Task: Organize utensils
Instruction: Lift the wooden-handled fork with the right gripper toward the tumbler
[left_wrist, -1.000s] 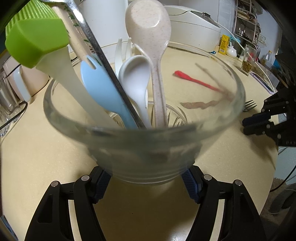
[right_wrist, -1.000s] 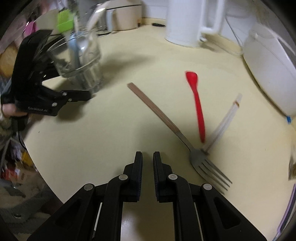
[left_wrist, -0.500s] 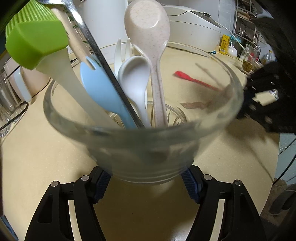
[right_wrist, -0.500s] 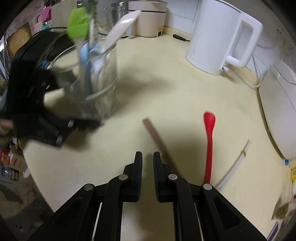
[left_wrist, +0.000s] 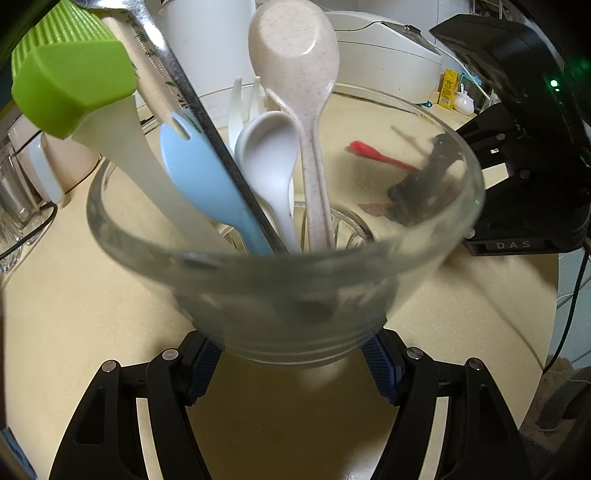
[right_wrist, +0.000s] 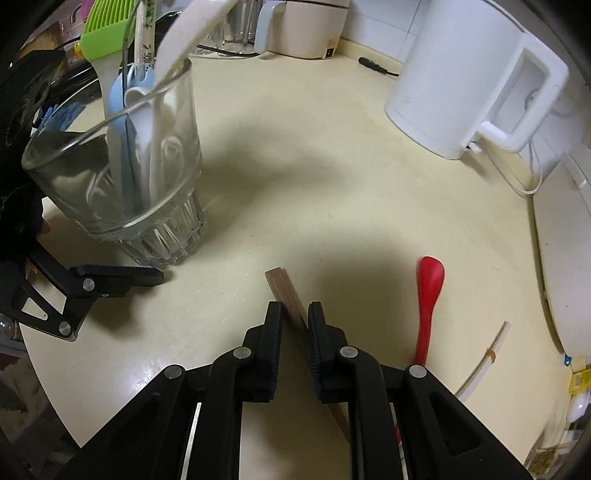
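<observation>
1. Left gripper (left_wrist: 295, 354): black two-finger tool with blue ribbed pads; its jaws stand wide and close on the base of the glass (left_wrist: 284, 280), one finger on each side
2. Glass: clear, thick-walled tumbler with a smooth flared rim and a fluted lower part, standing on the bench (right_wrist: 332, 177), a smooth cream surface with faint speckling
3. Contents of the glass, all leaning on the far-left rim in the left wrist view: a brush (left_wrist: 74, 85) with a ridged green silicone head on a translucent white handle; a pale blue plastic utensil (left_wrist: 207, 184); a glossy white spoon (left_wrist: 269, 158); a speckled beige spoon (left_wrist: 295, 55) with its bowl uppermost; a slim dark metal strip (left_wrist: 221, 158) crossing them diagonally
4. Right gripper (right_wrist: 295, 314): black fingers with ribbed pads; its jaws are slightly parted and straddle the flat brown handle (right_wrist: 286, 291), a narrow square-ended strip lying on the bench; whether the pads press on it cannot be told
5. Red spoon (right_wrist: 426, 299): glossy plastic with a rounded bowl, lying just right of the right gripper
6. Straw (right_wrist: 484, 358): thin, translucent, lying farther right
7. Kettle (right_wrist: 454, 77): white, smooth, cylindrical, with a looped handle, at the back of the bench
</observation>
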